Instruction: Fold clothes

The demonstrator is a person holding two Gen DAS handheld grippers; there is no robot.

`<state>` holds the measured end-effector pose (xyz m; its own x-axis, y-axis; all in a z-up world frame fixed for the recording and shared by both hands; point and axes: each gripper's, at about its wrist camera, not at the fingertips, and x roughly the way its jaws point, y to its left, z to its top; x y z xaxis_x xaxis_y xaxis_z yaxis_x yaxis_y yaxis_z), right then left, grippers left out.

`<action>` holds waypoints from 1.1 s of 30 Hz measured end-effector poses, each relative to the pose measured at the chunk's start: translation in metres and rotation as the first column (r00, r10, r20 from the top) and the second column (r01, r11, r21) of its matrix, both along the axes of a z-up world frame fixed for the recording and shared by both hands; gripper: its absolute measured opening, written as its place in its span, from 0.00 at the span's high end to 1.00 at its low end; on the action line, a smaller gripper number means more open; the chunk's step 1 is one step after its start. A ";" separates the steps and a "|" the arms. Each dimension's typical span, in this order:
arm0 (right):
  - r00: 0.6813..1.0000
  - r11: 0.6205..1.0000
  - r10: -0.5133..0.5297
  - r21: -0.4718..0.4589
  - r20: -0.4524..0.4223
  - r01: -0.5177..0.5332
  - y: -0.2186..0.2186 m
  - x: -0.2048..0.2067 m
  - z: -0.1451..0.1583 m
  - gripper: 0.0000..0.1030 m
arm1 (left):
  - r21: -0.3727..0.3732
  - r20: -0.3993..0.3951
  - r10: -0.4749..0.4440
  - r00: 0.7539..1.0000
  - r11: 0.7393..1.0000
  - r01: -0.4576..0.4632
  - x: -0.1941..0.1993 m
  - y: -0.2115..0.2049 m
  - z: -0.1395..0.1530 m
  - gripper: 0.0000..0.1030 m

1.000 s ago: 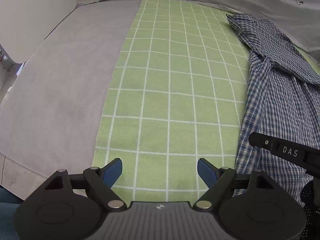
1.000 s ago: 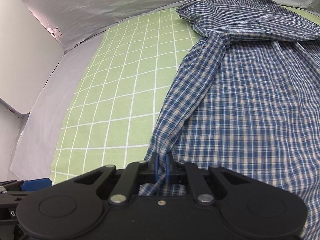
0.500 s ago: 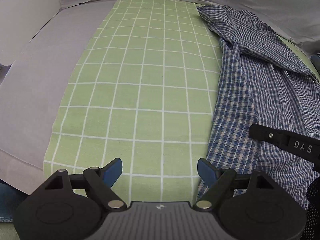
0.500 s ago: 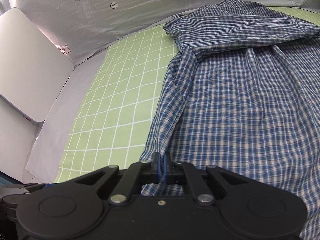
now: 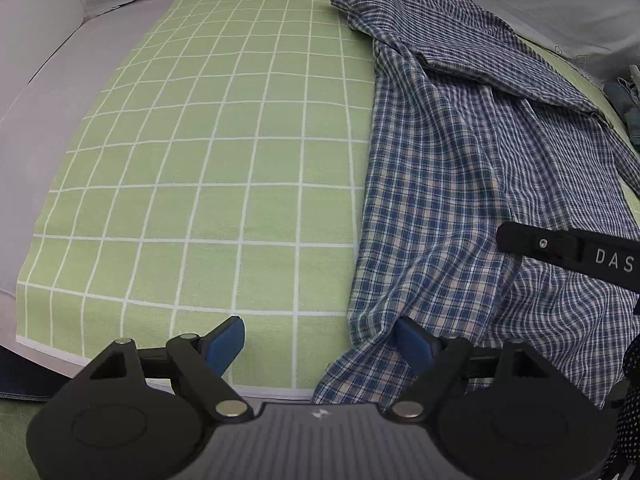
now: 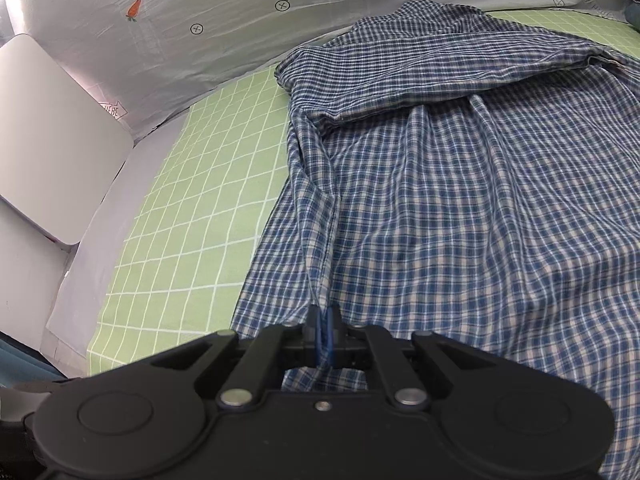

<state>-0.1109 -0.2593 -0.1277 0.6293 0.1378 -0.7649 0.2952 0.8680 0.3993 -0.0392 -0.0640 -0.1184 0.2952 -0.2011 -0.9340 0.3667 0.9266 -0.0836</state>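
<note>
Two grippers are seen over a blue checked shirt [image 6: 460, 200] spread on a green grid mat [image 5: 220, 160]: the right gripper [image 6: 324, 332] is pinched on its near hem (apparently mid-fold), while the left gripper [image 5: 320, 340], jaws spread, is probably needed on the neighbouring edge.

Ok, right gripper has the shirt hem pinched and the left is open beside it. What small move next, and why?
Probably slide the left gripper a little to its right and close on the plaid shirt hem. Its jaws stand wide, with only one blue fingertip touching the fabric edge, while the right gripper already pinches the same hem. A fold needs both corners held.
</note>
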 end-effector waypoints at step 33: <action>0.985 0.989 -0.150 0.029 0.085 0.148 0.039 -0.051 0.010 0.98 | -0.013 -0.007 -0.263 0.965 0.965 0.263 -0.009 0.001 -0.001 0.19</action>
